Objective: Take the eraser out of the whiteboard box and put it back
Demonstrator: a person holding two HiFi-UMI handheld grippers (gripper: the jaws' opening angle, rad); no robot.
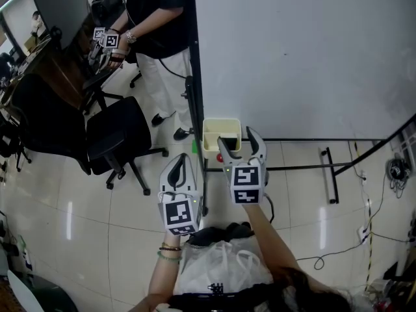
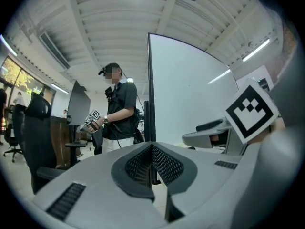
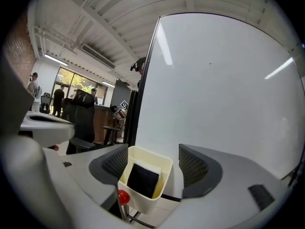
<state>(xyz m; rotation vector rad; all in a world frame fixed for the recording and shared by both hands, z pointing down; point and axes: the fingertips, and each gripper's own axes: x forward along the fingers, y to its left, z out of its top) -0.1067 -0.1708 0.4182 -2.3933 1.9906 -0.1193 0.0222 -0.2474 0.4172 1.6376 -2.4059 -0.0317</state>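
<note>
1. The right gripper (image 3: pixel 153 165) has its jaws apart and holds nothing. Its pads stand on either side of the whiteboard box (image 3: pixel 138 200) and do not seem to press on it.
2. The eraser (image 3: pixel 143 180) is inside this cream box, upright, with its dark face towards the gripper. The box hangs at the lower corner of the whiteboard (image 3: pixel 224 89), and a red knob (image 3: pixel 123 197) is just below its near wall.
3. The left gripper (image 2: pixel 152 161) has its jaws together with nothing between them. It is held beside the right one, away from the box.
4. I judge that the eraser is either about to be taken out or is already put back; the views do not decide which.
5. If it is the first, the right jaws must reach the top edge of the eraser, close on its flat faces, and lift straight up past the box walls.
</note>
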